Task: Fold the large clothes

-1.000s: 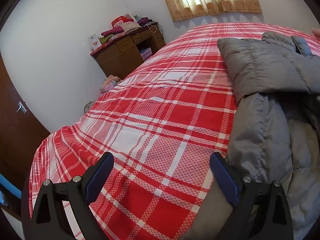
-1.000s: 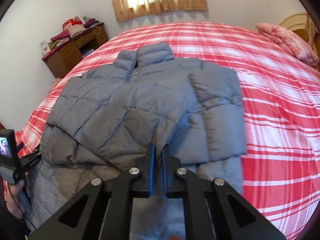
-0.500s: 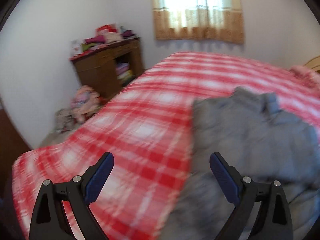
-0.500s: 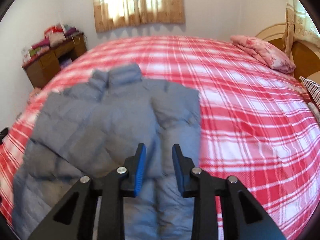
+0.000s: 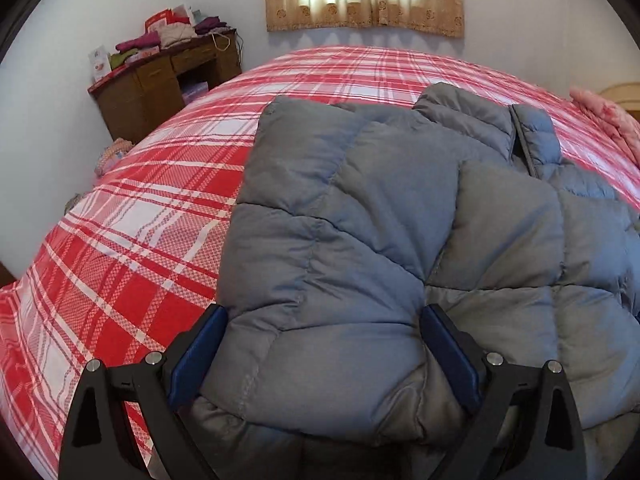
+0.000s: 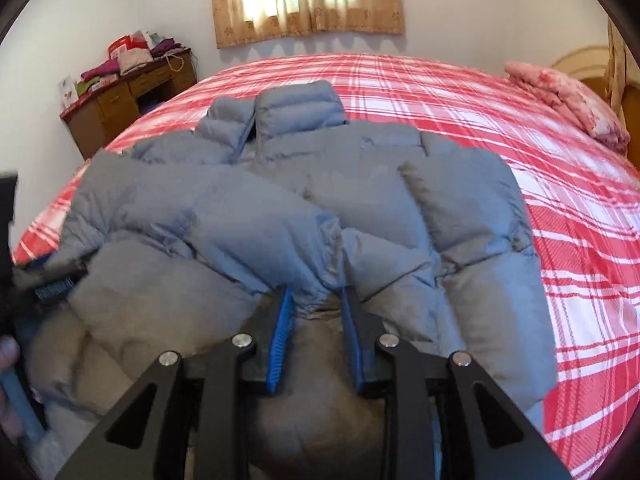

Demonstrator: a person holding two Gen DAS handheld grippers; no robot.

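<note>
A grey quilted puffer jacket point(image 5: 400, 240) lies on the red plaid bed, collar toward the window, with both sleeves folded in over its front. My left gripper point(image 5: 323, 312) is open wide, and the folded left sleeve point(image 5: 320, 264) lies between its blue pads without touching them. In the right wrist view the jacket point(image 6: 280, 200) fills the middle. My right gripper point(image 6: 316, 296) sits at the gathered cuff point(image 6: 320, 284) of a sleeve. Its jaws are closing, and the cuff fills the narrow gap between the pads.
The red and white plaid bedspread point(image 5: 140, 240) runs left and far point(image 6: 580, 240). A wooden desk point(image 5: 160, 84) piled with clothes stands by the wall. A pink pillow point(image 6: 568, 96) lies at the headboard. A person's hand point(image 6: 8, 356) shows at the left edge.
The left gripper swung right from the bare bedspread until it straddled the jacket's folded sleeve. The right gripper went from fully shut to partly apart and came down lower and closer to the sleeve cuff.
</note>
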